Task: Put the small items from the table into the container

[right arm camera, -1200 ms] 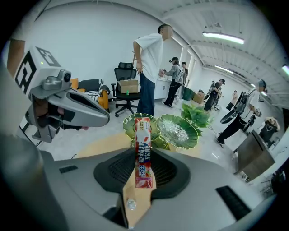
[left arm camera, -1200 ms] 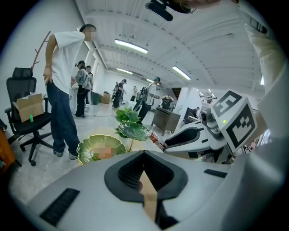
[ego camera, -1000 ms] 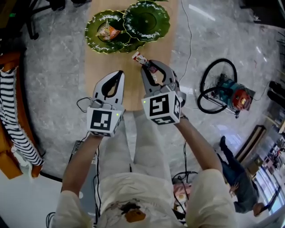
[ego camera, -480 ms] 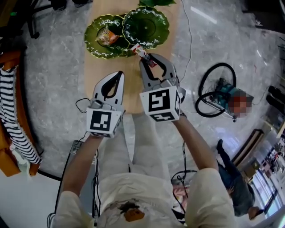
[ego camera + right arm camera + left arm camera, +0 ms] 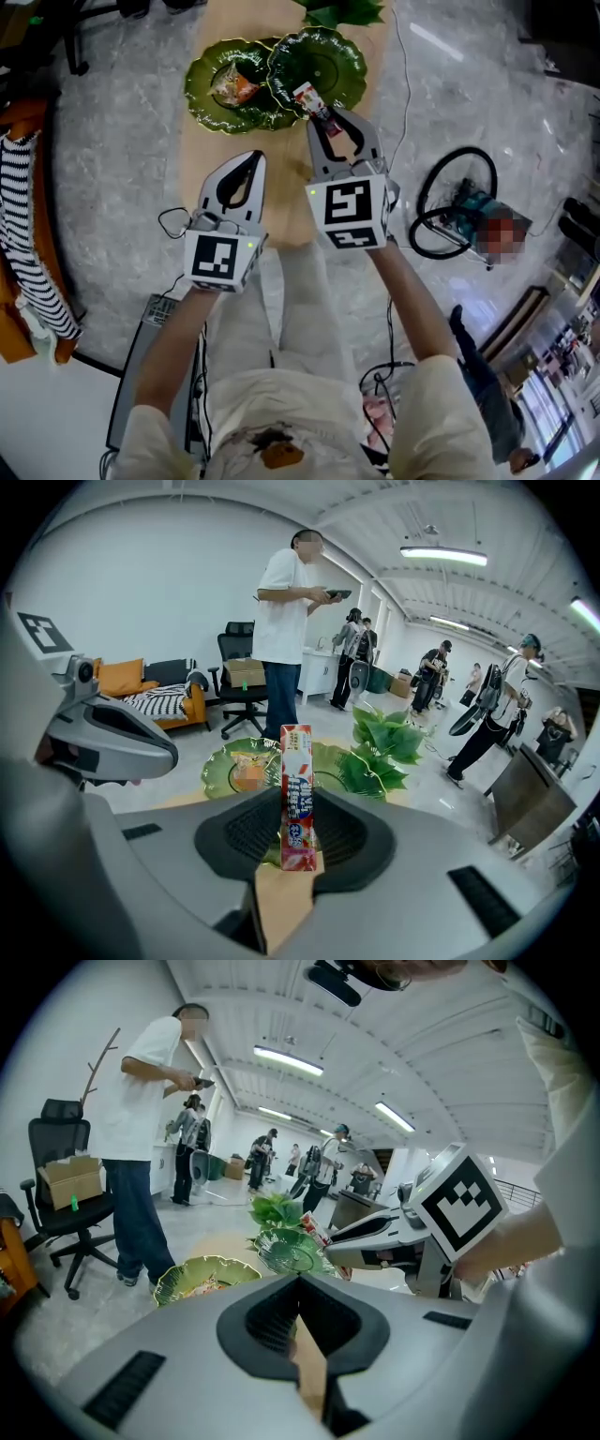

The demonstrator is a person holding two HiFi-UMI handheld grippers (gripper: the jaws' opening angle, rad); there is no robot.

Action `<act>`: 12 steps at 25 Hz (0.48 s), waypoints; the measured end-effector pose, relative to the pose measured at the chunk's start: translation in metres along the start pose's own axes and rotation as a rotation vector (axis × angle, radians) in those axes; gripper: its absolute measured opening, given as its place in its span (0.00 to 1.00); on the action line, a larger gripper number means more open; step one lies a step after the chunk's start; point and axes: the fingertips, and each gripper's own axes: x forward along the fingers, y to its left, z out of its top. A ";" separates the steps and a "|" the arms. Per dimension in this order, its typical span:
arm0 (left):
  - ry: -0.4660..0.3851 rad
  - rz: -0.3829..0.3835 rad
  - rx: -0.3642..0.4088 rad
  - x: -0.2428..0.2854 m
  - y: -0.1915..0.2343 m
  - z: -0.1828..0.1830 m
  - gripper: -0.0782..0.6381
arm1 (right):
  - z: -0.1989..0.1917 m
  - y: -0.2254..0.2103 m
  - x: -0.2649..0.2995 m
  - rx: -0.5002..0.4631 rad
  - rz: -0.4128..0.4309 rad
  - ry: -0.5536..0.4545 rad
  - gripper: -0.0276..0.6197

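Two green leaf-shaped plates (image 5: 204, 101) (image 5: 336, 58) lie overlapping at the wooden table's far end. An orange snack packet (image 5: 234, 86) rests in the left one. My right gripper (image 5: 327, 116) is shut on a red-and-white candy stick pack (image 5: 313, 99), whose tip hangs over the near rim of the right plate. In the right gripper view the pack (image 5: 296, 789) stands upright between the jaws, with the plates (image 5: 228, 753) beyond it. My left gripper (image 5: 249, 161) is shut and holds nothing, above bare table short of the plates and left of the right gripper.
A leafy green plant (image 5: 339, 11) stands just behind the plates. Left of the table is an orange sofa with striped cloth (image 5: 28, 234); on the floor to the right lie a black hose loop and a machine (image 5: 464, 202). A person (image 5: 286, 621) stands by an office chair (image 5: 239, 682).
Both grippers have moved forward along the table toward the plates. The candy pack, earlier over bare table, now reaches the right plate's near rim.
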 end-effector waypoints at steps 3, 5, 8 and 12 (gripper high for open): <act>0.001 0.010 -0.005 0.005 0.004 0.002 0.11 | 0.004 -0.006 0.007 0.002 0.002 -0.005 0.21; -0.003 0.020 0.003 0.008 0.008 0.003 0.11 | 0.007 -0.010 0.013 0.003 0.002 -0.010 0.21; -0.021 0.030 0.018 0.012 0.013 0.002 0.11 | 0.010 -0.015 0.021 0.007 0.000 -0.011 0.21; -0.015 0.033 0.012 0.017 0.015 0.004 0.11 | 0.013 -0.018 0.030 0.008 0.005 -0.008 0.21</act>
